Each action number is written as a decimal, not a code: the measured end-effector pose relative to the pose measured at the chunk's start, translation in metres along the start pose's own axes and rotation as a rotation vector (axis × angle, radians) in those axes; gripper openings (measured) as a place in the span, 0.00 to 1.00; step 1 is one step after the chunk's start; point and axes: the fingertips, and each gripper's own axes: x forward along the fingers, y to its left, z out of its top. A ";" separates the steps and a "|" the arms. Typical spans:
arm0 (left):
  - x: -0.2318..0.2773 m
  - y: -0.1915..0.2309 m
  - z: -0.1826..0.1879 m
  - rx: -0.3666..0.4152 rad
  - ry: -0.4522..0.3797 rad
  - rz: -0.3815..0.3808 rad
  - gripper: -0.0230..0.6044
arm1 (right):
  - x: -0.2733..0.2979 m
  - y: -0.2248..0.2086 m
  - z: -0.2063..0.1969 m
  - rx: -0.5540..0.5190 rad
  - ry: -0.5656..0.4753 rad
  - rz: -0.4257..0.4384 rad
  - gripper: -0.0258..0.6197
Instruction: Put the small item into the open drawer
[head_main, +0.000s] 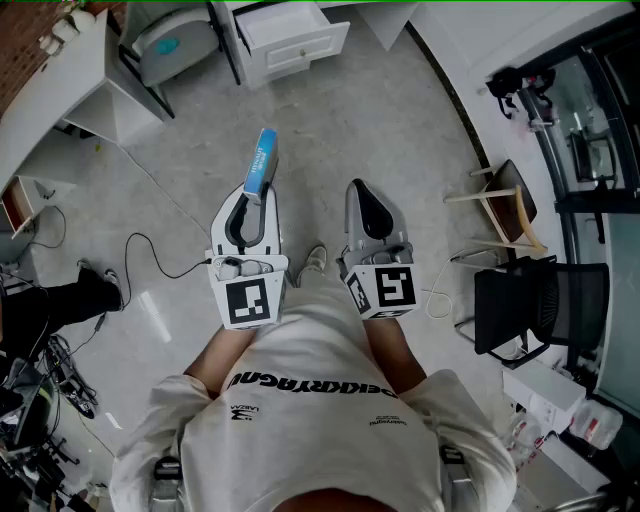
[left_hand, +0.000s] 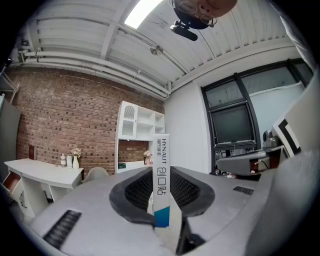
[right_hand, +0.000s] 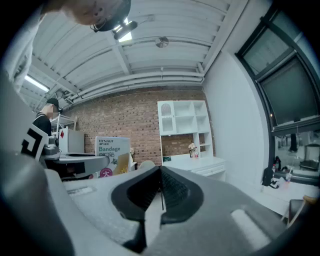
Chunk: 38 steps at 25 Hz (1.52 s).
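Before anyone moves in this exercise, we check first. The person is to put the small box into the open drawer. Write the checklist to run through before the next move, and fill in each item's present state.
1. Small box gripped: left gripper has its jaws shut on it. Ok.
2. Firmness of the hold: most of the box sticks out past the jaws. Cannot tell.
3. Drawer pulled open. Ok.
4. Right gripper free: jaws together, nothing between. Ok.
5. Drawer within reach: it stands well ahead across the floor. Not ok.
6. Cable lies left of the way. Ok.
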 end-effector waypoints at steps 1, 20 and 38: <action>-0.001 -0.001 -0.001 -0.003 0.007 0.006 0.17 | -0.002 -0.001 -0.001 0.007 -0.001 -0.001 0.04; 0.038 -0.054 -0.025 0.037 0.072 0.075 0.17 | 0.014 -0.077 -0.020 0.055 -0.005 0.064 0.04; 0.231 0.032 -0.034 -0.034 0.070 0.027 0.17 | 0.209 -0.108 -0.011 0.014 0.025 0.054 0.04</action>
